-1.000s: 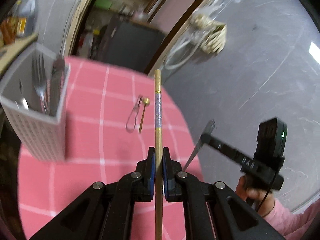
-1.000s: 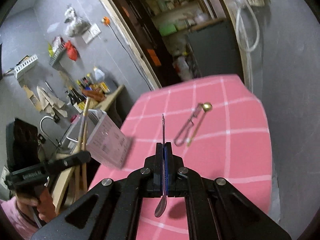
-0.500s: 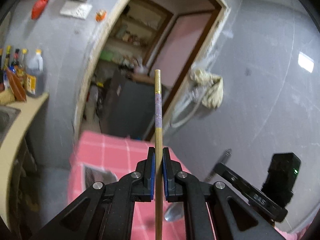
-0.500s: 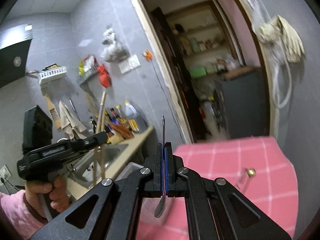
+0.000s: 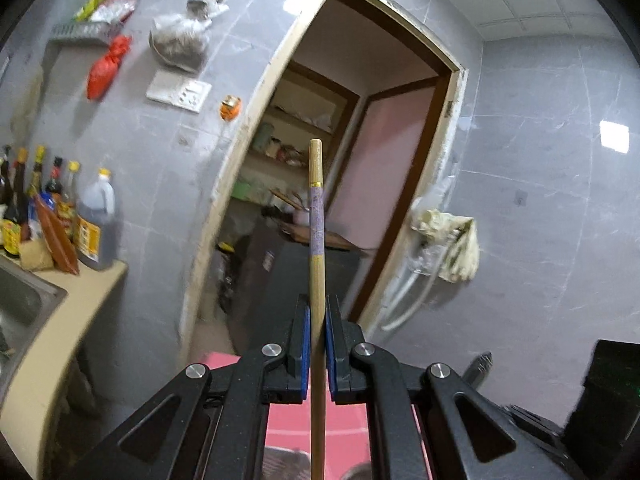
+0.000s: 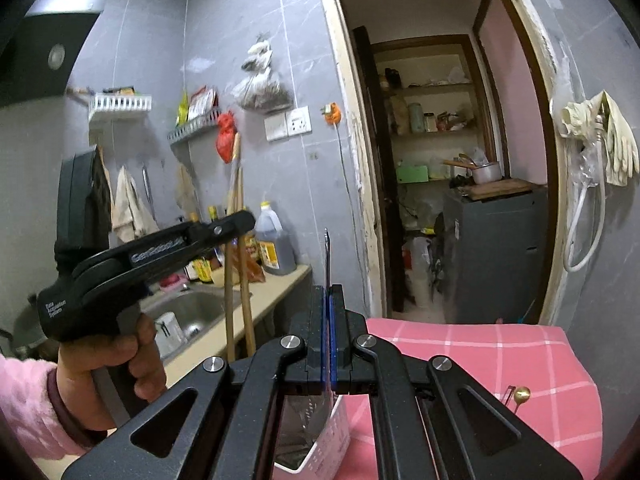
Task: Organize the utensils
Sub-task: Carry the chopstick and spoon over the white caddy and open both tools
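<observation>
While both claws stand high, the white slotted plastic utensil basket (image 6: 320, 446) sits directly below the right claw (image 6: 329, 304). It's clenched on a thin steel utensil (image 6: 327, 256), handle pointing up; the left claw (image 5: 316, 320) grips an upright wooden chopstick (image 5: 315, 220).

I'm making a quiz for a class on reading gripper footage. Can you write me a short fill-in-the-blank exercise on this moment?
1. The left gripper is shut on a pair of wooden ____.
2. The right gripper is shut on a thin ____ utensil.
3. The white utensil basket stands on a ____ checked tablecloth.
4. A small ____-coloured spoon lies on that tablecloth.

Missing words: chopsticks; metal; pink; gold
</observation>
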Action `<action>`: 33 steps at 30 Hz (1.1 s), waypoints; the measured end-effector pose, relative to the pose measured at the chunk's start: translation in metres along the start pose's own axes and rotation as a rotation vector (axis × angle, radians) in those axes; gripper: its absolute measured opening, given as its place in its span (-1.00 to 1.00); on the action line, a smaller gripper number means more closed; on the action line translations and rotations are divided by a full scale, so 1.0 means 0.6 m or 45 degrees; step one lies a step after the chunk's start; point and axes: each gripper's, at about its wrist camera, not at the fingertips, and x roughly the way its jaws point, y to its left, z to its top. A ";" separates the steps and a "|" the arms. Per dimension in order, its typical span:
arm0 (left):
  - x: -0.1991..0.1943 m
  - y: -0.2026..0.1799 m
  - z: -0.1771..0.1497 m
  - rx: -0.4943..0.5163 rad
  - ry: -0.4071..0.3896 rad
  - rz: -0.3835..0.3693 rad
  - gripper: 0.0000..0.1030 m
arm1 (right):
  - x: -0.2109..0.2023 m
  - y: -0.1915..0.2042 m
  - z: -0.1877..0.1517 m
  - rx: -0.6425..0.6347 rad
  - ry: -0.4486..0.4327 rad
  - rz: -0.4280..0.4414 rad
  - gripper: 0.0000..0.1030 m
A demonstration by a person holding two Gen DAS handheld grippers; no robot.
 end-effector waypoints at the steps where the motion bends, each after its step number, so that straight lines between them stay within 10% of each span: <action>1: 0.004 0.000 -0.005 0.019 -0.008 0.013 -0.87 | 0.005 0.004 -0.005 -0.014 0.007 -0.005 -0.97; 17: 0.000 0.018 -0.087 0.094 -0.028 0.075 -0.87 | 0.034 0.022 -0.072 -0.052 0.113 -0.001 -0.97; 33: -0.004 0.034 -0.132 0.140 0.315 0.041 -0.86 | 0.039 -0.012 -0.105 0.070 0.180 0.008 -0.68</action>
